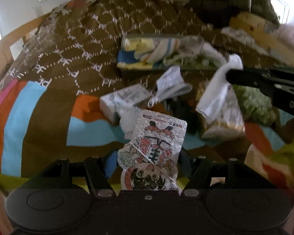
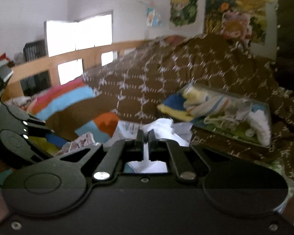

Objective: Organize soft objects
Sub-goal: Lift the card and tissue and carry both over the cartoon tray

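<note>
Left wrist view: right gripper [image 1: 230, 74] pinched shut on white tissue [image 1: 215, 90], lifted right of the clutter | left gripper [image 1: 147, 168] half-open around printed packet [image 1: 154, 152] | carry tissue clear to far tray [image 1: 139, 66], gently

A wide stretch of brown patterned blanket [image 1: 84, 45] lies bare on the left side of the bed, and open passage is offered there. The middle is crowded: a shallow box [image 1: 147, 66] filled with soft cloths is set across the way, and just in front of it paper packets [image 1: 125, 99] and a white tag [image 1: 170, 82] are scattered. On the right, room is taken by the right gripper [image 1: 228, 76], closed on a white cloth [image 1: 215, 90] above a packet and a green bundle [image 1: 254, 101]. A wooden bed rail [image 2: 68, 58] bounds the far edge.
</note>
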Demonstrator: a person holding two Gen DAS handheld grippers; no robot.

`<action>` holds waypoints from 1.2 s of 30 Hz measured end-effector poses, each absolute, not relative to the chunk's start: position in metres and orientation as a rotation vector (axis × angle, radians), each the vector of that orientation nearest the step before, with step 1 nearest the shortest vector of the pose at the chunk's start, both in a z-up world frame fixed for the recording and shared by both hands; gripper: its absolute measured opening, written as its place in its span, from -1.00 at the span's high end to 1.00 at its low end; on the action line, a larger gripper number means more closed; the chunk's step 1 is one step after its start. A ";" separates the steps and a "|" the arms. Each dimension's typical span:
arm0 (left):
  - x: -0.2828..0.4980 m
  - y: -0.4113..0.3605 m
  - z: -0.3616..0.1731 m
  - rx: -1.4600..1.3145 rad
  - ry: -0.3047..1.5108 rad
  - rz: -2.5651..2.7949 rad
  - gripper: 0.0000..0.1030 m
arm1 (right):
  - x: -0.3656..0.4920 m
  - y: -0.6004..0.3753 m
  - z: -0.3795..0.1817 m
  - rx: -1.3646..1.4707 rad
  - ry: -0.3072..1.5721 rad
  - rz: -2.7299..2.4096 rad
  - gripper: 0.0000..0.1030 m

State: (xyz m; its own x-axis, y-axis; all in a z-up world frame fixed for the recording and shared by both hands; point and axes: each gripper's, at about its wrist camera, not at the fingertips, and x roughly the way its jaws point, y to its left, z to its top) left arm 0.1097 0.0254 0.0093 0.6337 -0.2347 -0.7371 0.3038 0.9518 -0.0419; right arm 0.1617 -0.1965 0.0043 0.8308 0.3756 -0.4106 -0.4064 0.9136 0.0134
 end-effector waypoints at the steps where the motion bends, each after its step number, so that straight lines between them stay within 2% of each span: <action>1: 0.109 0.026 0.013 0.080 0.816 -0.308 -0.29 | 0.159 -0.200 0.009 -0.072 0.405 0.408 1.00; 10: 0.117 0.009 0.043 0.067 0.744 -0.304 -0.29 | 0.149 -0.235 0.036 -0.030 0.289 0.337 1.00; 21: 0.210 -0.061 0.096 0.035 0.620 -0.326 -0.29 | 0.206 -0.308 0.057 0.108 0.216 0.231 1.00; 36: 0.338 -0.127 0.078 -0.005 0.590 -0.276 -0.30 | 0.289 -0.389 0.049 0.313 0.167 0.085 1.00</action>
